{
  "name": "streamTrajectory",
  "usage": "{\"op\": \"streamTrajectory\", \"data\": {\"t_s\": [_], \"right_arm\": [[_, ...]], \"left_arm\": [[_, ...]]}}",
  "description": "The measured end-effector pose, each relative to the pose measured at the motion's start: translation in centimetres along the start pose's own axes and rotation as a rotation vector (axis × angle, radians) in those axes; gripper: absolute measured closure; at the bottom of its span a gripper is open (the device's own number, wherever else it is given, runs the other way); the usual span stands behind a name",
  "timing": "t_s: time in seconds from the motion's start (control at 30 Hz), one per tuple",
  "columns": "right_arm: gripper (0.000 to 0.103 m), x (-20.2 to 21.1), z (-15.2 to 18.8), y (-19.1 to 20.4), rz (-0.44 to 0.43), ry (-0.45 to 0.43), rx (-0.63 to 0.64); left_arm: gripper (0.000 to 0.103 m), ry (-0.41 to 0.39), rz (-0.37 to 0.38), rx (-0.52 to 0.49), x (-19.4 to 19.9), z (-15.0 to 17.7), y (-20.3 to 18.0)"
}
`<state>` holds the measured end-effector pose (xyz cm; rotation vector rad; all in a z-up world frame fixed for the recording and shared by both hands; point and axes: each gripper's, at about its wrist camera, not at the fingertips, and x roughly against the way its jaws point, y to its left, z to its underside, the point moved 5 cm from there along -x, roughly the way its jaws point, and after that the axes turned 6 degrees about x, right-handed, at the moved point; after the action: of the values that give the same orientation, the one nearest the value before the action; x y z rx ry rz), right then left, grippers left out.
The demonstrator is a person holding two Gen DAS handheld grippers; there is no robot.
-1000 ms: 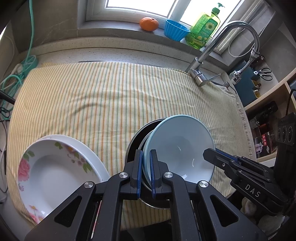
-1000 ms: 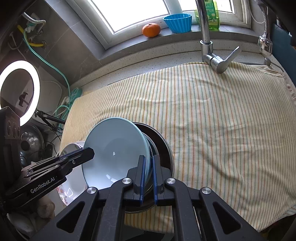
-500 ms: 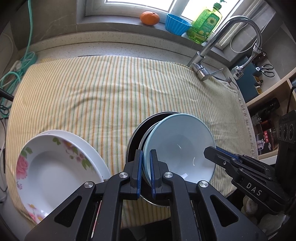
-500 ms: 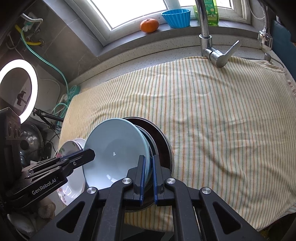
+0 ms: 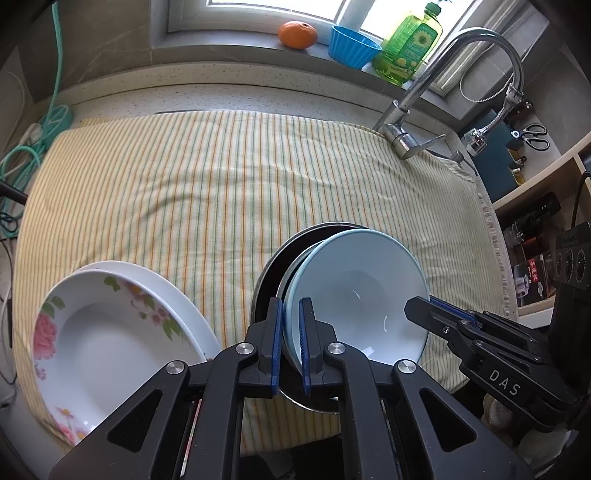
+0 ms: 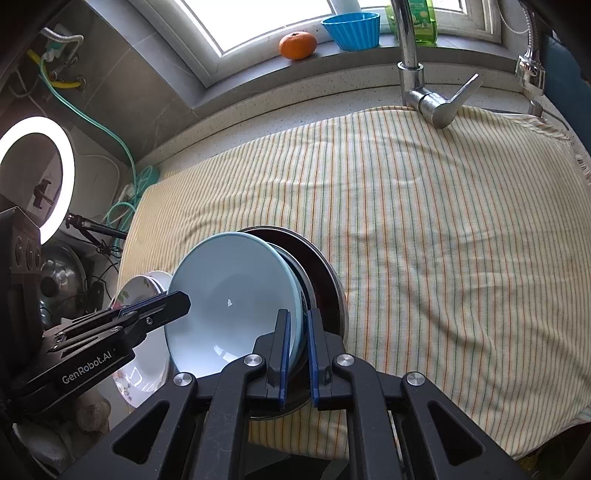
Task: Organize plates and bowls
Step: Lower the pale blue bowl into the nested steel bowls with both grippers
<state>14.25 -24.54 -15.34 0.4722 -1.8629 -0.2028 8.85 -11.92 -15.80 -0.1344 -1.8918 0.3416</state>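
I read left gripper [image 5: 291, 341] clamped on blue bowl [image 5: 360, 291] rim | right gripper [image 6: 295, 352] jaws opening, same rim between fingers | metal bowl [image 6: 325, 291] just beyond.

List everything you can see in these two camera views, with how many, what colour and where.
light blue bowl: one, pale blue, tilted in the dark pan, rim between both grippers' jaws
dark pan: one, dark with metal rim, near edge of the cloth
floral plates: two stacked, white with pink flowers, to the left of the pan
striped cloth: one, yellow with green and orange stripes, over the counter
orange: one, windowsill
blue cup: one, fluted, beside the orange
soap bottle: one, green, windowsill
faucet: one, chrome, right back
ring light: one, lit white, far left
left hand-held gripper: black, blue pads, shut on the bowl rim
right hand-held gripper: black, blue pads, jaws opening around the bowl rim
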Motion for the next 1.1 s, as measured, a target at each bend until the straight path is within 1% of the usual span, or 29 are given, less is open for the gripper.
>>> {"op": "streamTrajectory", "data": {"t_s": [0.27,0.5,0.8,0.9,1.1], "right_arm": [[0.093,0.1,0.0,-0.1,-0.001,0.0,-0.008],[0.093,-0.1,0.0,0.2,0.022,0.005,0.021],[0.093,-0.1,-0.4,0.1,0.018,0.008,0.027],[0.088,0.1,-0.5,0.2,0.024,0.001,0.036],[0.086,1.0,-0.8,0.1,0.037,-0.025,0.041]], "left_arm": [[0.096,-0.008,-0.004,-0.007,0.2,-0.3,-0.1],[0.096,-0.016,-0.001,-0.006,0.4,-0.3,-0.2],[0.096,-0.023,-0.004,-0.013,0.7,-0.4,-0.3],[0.096,-0.038,-0.013,-0.014,1.0,-0.5,-0.3],[0.096,-0.071,-0.021,-0.029,1.8,-0.8,-0.5]]}}
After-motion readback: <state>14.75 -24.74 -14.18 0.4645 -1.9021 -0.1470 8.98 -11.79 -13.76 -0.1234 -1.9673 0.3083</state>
